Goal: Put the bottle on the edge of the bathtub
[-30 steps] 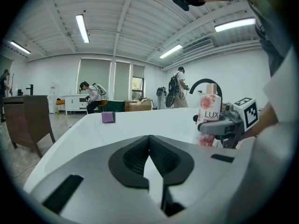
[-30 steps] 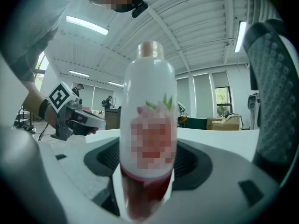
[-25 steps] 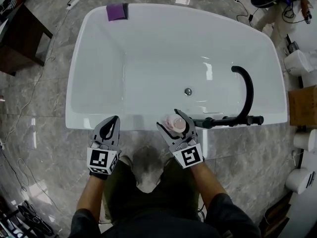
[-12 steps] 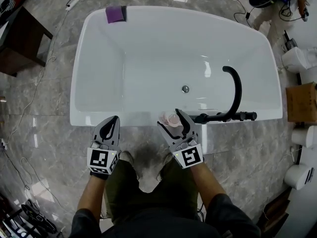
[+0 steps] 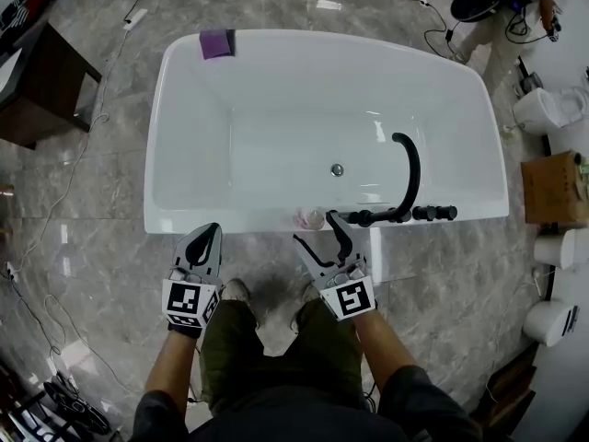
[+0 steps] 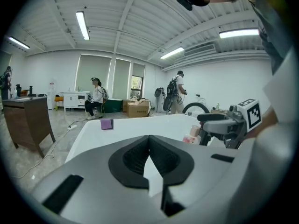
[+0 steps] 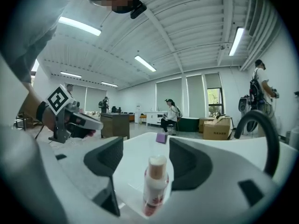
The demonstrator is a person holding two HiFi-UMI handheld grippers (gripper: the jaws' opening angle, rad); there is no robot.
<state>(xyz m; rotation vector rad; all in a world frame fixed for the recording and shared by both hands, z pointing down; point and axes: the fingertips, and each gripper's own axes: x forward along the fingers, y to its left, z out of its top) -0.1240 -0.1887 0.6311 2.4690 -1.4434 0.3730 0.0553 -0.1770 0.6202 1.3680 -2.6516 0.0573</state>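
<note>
Marble floor point(image 5: 101, 201) rings the white tub point(image 5: 230, 221). The bottle point(image 5: 311, 218) stands upright on the tub's near rim. The right claw point(image 5: 316, 228) is spread around it and looks clear of it, so the sound move is to draw straight back from the tub without clipping the bottle. The left claw point(image 5: 212, 231) is pressed together, empty, just outside that rim. Whether the bottle's base sits wholly on the rim is hard to make out.

- Bright, even indoor light; ceiling strip lights point(image 6: 82, 24) glow high above the bathtub point(image 5: 155, 168) in both gripper views.
- White glare spots sit on the bathtub's inner wall and on the glossy floor point(image 5: 92, 247) around it.
- Shadows are soft.
- Gripper views curve strongly, with dark rounded corners.
</note>
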